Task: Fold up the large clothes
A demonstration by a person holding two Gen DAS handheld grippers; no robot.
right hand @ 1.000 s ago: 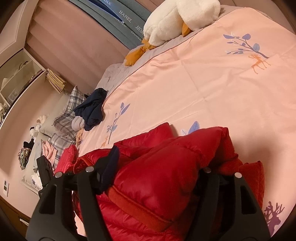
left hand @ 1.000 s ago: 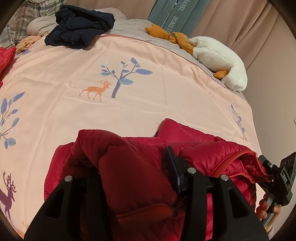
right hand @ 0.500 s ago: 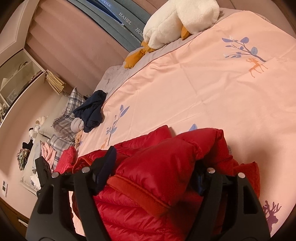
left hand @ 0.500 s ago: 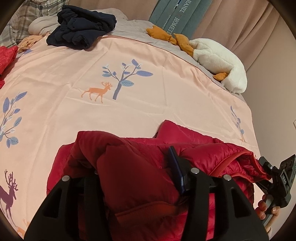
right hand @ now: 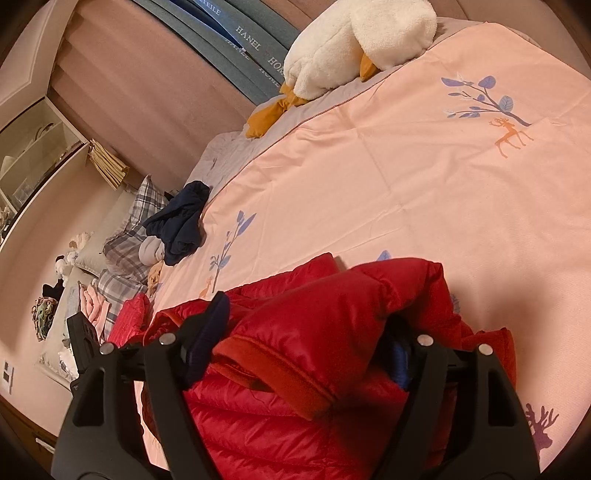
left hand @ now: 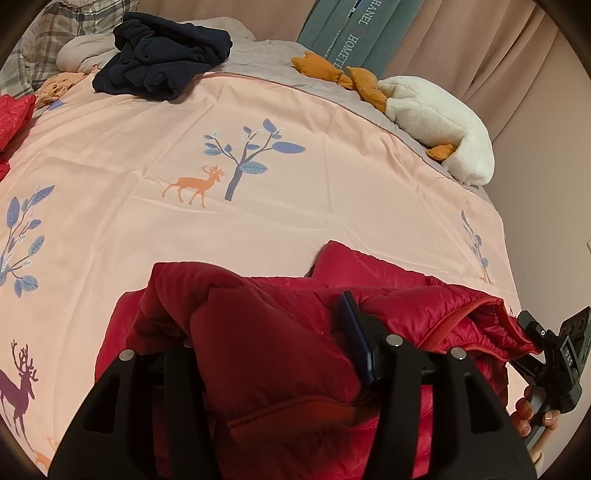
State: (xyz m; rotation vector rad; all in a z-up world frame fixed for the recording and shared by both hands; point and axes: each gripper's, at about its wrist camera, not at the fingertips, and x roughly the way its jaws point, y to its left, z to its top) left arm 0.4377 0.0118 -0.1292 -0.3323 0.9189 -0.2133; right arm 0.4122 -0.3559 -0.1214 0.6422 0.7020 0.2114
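A red puffer jacket (left hand: 295, 332) lies bunched at the near edge of a pink bedspread (left hand: 258, 184); it also shows in the right wrist view (right hand: 314, 332). My left gripper (left hand: 273, 354) is shut on a thick fold of the jacket, its left finger hidden under the fabric. My right gripper (right hand: 306, 350) is shut on the jacket's hem with its orange-red trim. The right gripper also shows at the far right of the left wrist view (left hand: 554, 354), held by a hand.
A dark navy garment (left hand: 162, 55) lies at the far side of the bed by plaid pillows (left hand: 55, 26). A white plush duck (left hand: 439, 122) lies at the back right. Another red garment (left hand: 11, 118) sits at the left edge. Shelves (right hand: 33, 147) stand beyond the bed.
Both grippers have moved slightly forward over the bed with the jacket held. The jacket's folded edge has shifted a little toward the bed's middle.
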